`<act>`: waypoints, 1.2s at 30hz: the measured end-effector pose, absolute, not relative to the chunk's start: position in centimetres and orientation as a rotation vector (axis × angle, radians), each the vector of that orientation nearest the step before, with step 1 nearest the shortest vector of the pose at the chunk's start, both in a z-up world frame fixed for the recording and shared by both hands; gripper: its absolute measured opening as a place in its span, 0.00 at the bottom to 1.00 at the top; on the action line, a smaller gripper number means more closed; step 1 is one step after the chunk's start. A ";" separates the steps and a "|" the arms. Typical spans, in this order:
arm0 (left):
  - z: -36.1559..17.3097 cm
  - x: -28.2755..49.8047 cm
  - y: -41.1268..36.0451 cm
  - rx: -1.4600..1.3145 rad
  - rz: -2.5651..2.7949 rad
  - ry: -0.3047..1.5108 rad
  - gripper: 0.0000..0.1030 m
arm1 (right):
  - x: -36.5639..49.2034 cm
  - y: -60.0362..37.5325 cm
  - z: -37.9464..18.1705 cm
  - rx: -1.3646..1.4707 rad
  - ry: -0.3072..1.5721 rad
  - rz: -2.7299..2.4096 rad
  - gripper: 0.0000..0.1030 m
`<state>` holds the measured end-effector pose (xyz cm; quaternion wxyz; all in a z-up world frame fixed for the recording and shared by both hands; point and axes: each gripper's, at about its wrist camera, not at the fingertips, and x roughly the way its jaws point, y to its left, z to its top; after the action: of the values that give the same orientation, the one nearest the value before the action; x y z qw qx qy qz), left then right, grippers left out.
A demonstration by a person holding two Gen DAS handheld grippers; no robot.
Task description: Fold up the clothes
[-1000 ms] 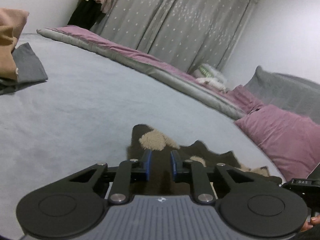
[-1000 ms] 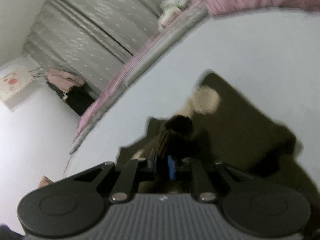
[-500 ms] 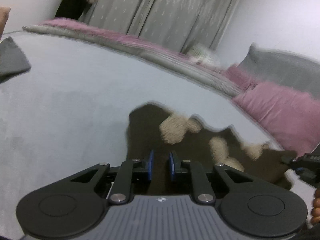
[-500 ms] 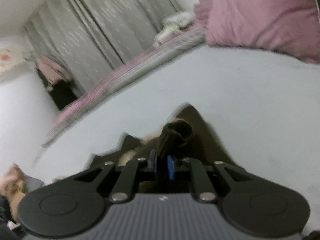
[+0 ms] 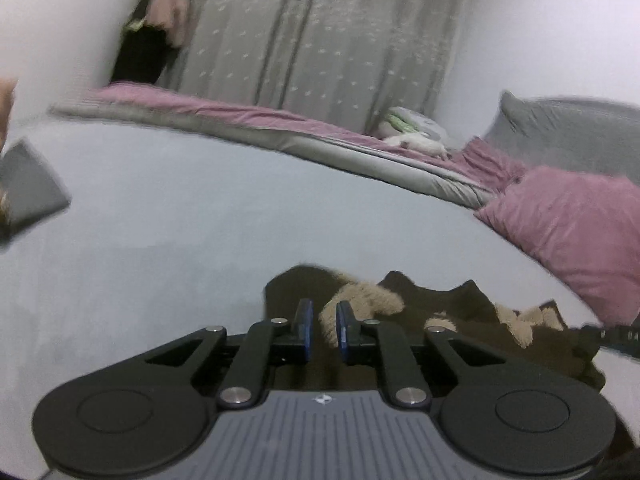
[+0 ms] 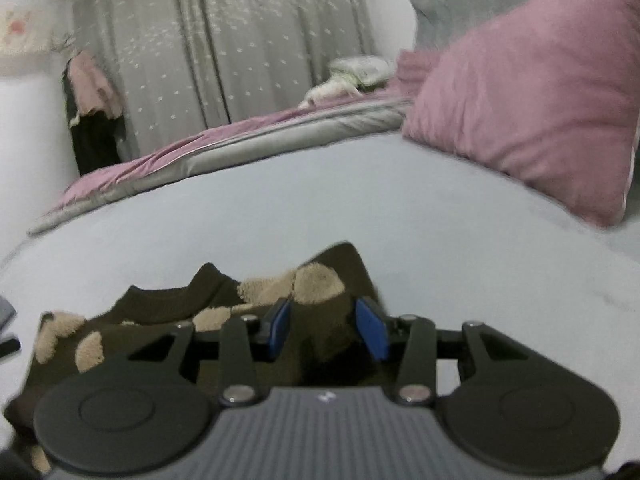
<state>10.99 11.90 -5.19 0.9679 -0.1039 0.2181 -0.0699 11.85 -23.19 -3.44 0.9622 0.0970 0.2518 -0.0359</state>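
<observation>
Wide pale grey-blue bed sheet (image 5: 168, 216) fills most of both views; bare flat surface to the left and ahead of the garment, plenty of open room there. Far edge of the bed carries a long rolled grey-and-mauve quilt (image 5: 280, 128), with grey patterned curtains (image 5: 320, 40) behind it. Big mauve velvet pillow (image 6: 532, 100) sits at the right side of the bed, well apart from the garment, and a grey pillow (image 5: 572, 132) lies behind it. Corner of a dark grey folded cloth (image 5: 28, 184) at the far left edge, well apart from me.

Dark brown fleece garment with fuzzy tan patches (image 6: 168, 312) lies spread and rumpled on the sheet right below both grippers. Its upper edge is jagged with peaks. Its right corner pokes up just ahead of my right side.

My left gripper (image 5: 322, 330): jaws narrowly parted, a tan fuzzy patch between the blue pads; cannot tell if they pinch it. My right gripper (image 6: 326, 326): jaws spread wide over the garment's right corner, gripping nothing.
</observation>
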 end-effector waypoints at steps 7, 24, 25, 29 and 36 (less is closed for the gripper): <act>-6.2 15.0 9.0 -0.064 -0.137 0.495 0.12 | 12.6 -22.0 -4.5 0.067 0.504 -0.046 0.36; -6.2 13.2 9.9 -0.076 -0.105 0.602 0.11 | 12.4 -24.3 -3.9 0.137 0.602 -0.057 0.30; -6.0 12.6 10.1 -0.085 -0.107 0.603 0.11 | 12.1 -24.3 -3.6 0.141 0.597 -0.051 0.30; -6.0 11.1 10.7 -0.083 -0.103 0.628 0.11 | 11.4 -24.6 -3.0 0.157 0.606 -0.042 0.31; -5.3 9.5 10.8 -0.080 -0.067 0.667 0.12 | 9.5 -26.5 -3.0 0.200 0.697 0.012 0.37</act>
<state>9.47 10.85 -5.25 0.9436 -0.0393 0.3270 -0.0329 9.45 -26.46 -2.98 0.9350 0.0981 0.3409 0.0057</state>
